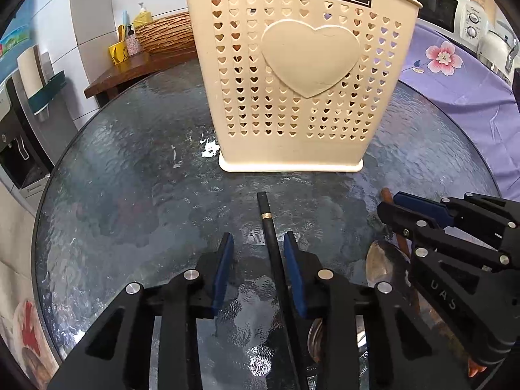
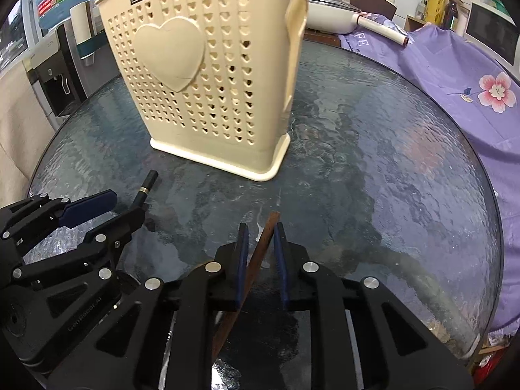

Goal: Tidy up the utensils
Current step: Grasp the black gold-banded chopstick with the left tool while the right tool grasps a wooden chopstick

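A cream perforated utensil holder [image 1: 308,81] [image 2: 195,81] with a raised heart stands upright on the round glass table [image 1: 130,178]; a few utensil tops show above its rim. My left gripper [image 1: 258,256] is open low over the glass. A black utensil handle with a gold ring [image 1: 269,227] [image 2: 148,185] lies between its pads, close against the right one. My right gripper [image 2: 261,247] [image 1: 395,209] is open just to the right. A brown wooden handle [image 2: 266,237] [image 1: 386,195] runs slantwise between its narrowly spaced pads. The lower ends of both utensils are hidden under the grippers.
A metal spoon bowl [image 1: 383,263] lies on the glass between the two grippers. A purple flowered cloth [image 2: 455,74] covers the surface to the right, with a microwave [image 1: 435,6] behind. A wooden shelf with a yellow cup [image 1: 118,53] and a water dispenser [image 2: 55,81] stand at the left.
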Motion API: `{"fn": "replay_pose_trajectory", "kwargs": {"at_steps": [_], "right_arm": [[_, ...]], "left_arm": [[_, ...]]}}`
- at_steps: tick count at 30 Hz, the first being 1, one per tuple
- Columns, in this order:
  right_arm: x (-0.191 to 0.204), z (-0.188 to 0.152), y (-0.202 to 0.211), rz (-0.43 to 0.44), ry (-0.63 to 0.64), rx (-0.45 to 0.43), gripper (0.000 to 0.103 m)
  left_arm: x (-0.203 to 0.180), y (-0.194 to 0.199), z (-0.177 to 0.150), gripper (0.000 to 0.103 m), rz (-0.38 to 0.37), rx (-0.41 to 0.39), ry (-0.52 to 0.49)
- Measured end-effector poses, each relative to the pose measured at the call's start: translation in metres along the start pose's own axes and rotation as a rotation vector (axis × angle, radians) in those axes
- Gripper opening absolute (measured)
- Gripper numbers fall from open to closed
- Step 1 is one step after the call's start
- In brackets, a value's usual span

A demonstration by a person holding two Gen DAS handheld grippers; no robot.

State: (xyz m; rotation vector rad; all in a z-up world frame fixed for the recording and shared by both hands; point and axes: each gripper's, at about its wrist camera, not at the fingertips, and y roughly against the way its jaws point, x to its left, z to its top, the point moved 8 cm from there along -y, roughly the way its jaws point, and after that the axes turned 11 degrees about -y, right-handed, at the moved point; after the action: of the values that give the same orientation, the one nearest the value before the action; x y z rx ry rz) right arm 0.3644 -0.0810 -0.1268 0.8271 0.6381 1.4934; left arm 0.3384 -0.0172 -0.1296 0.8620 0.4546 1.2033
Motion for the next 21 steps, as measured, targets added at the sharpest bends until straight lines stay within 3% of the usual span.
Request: {"fn": "replay_pose_trajectory", "kwargs": {"at_steps": [7, 14, 21], "right_arm": [[0.002, 0.002, -0.002, 0.009, -0.002, 0.01, 0.014], [0.003, 0.004, -0.003, 0.008, 0.008, 0.005, 0.013], [0.003, 0.002, -0.003, 0.001, 0.026, -0.002, 0.013]], "left_arm": [[0.001, -0.002, 0.002, 0.03, -0.001, 0.009, 0.0], [-0.008, -0.003, 0.006, 0.016, 0.002, 0.01, -0.028], [-0.01, -0.003, 0.006, 0.016, 0.007, 0.008, -0.035]]}}
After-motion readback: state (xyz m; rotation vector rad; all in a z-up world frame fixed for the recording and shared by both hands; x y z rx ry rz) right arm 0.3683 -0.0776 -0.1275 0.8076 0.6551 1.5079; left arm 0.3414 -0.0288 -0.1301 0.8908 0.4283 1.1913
